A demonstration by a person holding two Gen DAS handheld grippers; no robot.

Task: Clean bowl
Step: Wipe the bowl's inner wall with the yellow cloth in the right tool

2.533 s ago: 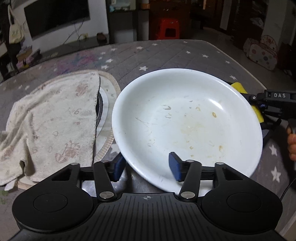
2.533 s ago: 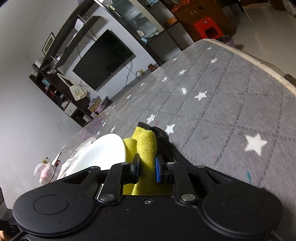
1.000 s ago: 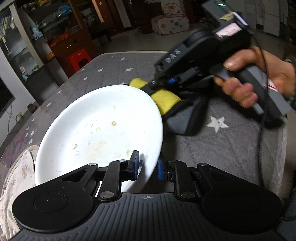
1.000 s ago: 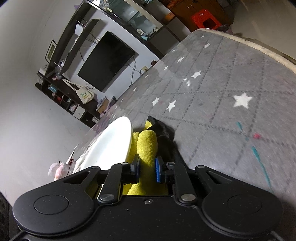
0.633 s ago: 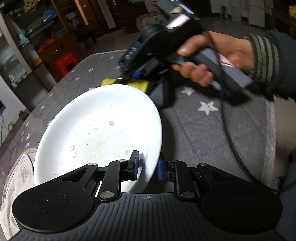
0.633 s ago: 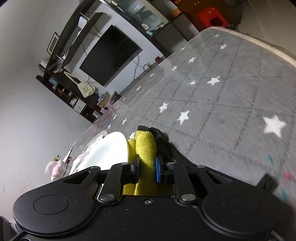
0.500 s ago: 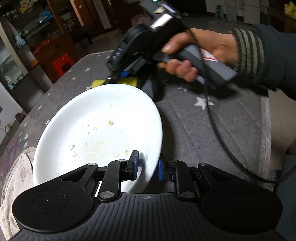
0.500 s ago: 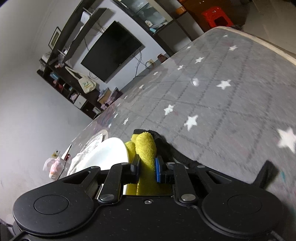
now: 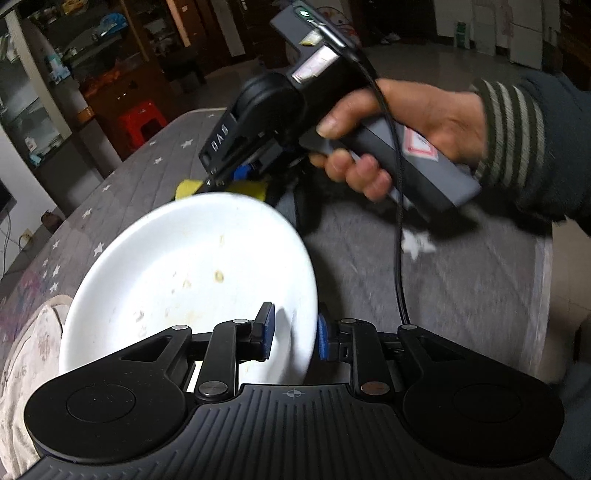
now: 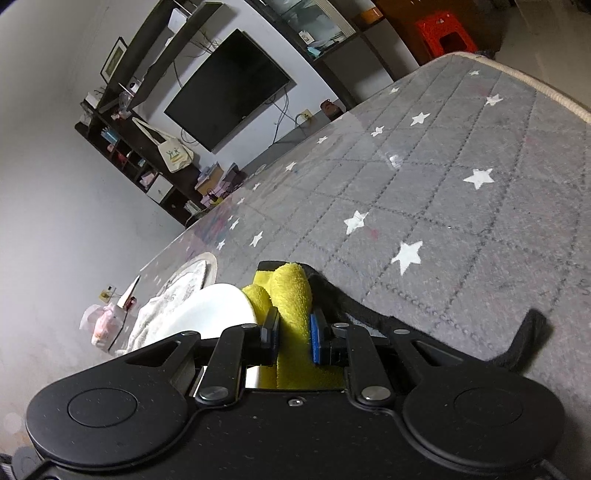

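A wall-mounted television (image 10: pixel 227 88) hangs beside dark shelving (image 10: pixel 122 147); a red stool (image 10: pixel 445 35) stands on the floor.

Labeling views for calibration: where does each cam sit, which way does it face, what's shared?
Left wrist: on the left gripper, looking along its fingers over the bowl rim they clamp; the person's right hand shows.
Right wrist: on the right gripper, facing across the star-print table cover; no hand shows.
Shared: bowl, yellow cloth, table cover.
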